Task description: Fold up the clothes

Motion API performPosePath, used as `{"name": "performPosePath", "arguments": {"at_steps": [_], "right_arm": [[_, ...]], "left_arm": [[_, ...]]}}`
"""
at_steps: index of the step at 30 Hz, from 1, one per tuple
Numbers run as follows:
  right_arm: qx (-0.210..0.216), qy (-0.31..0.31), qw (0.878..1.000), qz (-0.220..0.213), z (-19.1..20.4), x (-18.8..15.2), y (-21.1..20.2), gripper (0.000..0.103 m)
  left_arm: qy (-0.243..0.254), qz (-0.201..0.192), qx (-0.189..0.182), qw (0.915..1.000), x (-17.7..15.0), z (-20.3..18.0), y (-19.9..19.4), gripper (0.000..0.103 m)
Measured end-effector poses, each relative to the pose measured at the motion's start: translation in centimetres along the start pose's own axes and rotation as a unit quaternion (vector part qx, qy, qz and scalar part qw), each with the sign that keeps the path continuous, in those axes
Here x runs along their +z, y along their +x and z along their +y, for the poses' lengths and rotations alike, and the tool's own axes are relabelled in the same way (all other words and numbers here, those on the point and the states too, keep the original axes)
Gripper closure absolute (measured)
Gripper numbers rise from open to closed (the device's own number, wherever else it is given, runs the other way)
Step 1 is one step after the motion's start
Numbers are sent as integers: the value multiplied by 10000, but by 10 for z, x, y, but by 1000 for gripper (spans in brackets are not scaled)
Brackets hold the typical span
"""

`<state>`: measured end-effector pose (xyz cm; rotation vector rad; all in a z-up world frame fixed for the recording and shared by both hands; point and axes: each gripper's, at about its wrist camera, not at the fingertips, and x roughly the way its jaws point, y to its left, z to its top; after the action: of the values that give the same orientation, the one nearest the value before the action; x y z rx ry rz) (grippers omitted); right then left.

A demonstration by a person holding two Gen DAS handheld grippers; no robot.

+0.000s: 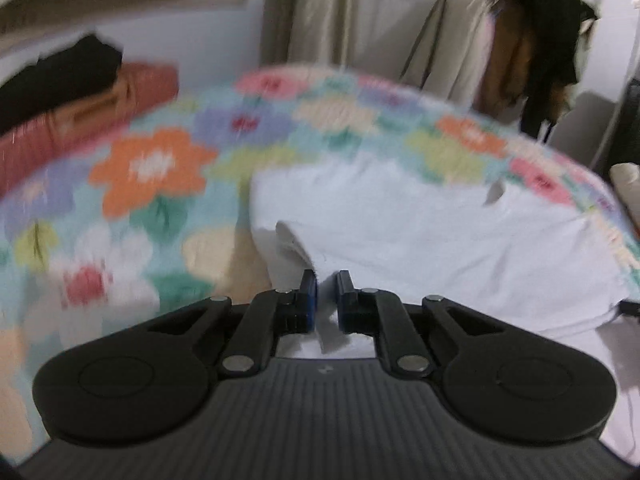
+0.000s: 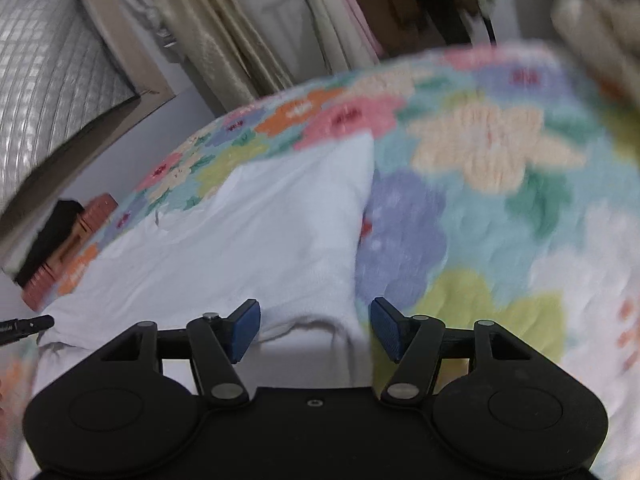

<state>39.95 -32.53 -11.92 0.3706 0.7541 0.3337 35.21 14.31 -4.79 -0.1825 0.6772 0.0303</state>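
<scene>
A white garment (image 1: 420,232) lies partly folded on a bed with a floral blanket (image 1: 160,168). My left gripper (image 1: 327,296) is shut on a pinched fold of the white garment at its near left edge, and the cloth rises between the blue pads. In the right wrist view the same white garment (image 2: 248,224) lies left of centre on the floral blanket (image 2: 500,200). My right gripper (image 2: 316,330) is open just above the garment's near right corner, with nothing between its blue pads (image 2: 244,330).
A black garment (image 1: 60,76) lies on an orange-red folded stack (image 1: 100,116) at the far left of the bed. Beige curtains (image 1: 320,12) and hanging clothes (image 1: 532,48) stand behind the bed. A quilted headboard (image 2: 48,72) is at the left.
</scene>
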Motion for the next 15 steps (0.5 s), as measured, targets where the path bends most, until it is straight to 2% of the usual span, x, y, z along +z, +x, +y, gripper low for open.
{"name": "performPosePath", "arguments": {"at_steps": [4, 8, 10, 11, 12, 15], "right_arm": [[-257, -639, 9976, 71, 16, -6, 4, 36], [-388, -1190, 9921, 34, 26, -13, 6, 32], [-348, -1161, 9926, 31, 23, -11, 5, 32], [-317, -1119, 9932, 36, 21, -10, 3, 32], [-285, -1077, 9938, 42, 19, -9, 2, 32], [-249, -1031, 9943, 85, 18, -10, -1, 32]], "left_arm": [[-231, 622, 132, 9977, -16, 15, 27, 91], [-161, 636, 164, 9977, -21, 15, 29, 88], [39, 604, 266, 9978, -15, 8, 18, 78], [148, 584, 324, 9977, -14, 4, 10, 63], [264, 570, 371, 9973, -14, 1, 2, 54], [620, 757, 479, 9940, -24, -9, -21, 54]]}}
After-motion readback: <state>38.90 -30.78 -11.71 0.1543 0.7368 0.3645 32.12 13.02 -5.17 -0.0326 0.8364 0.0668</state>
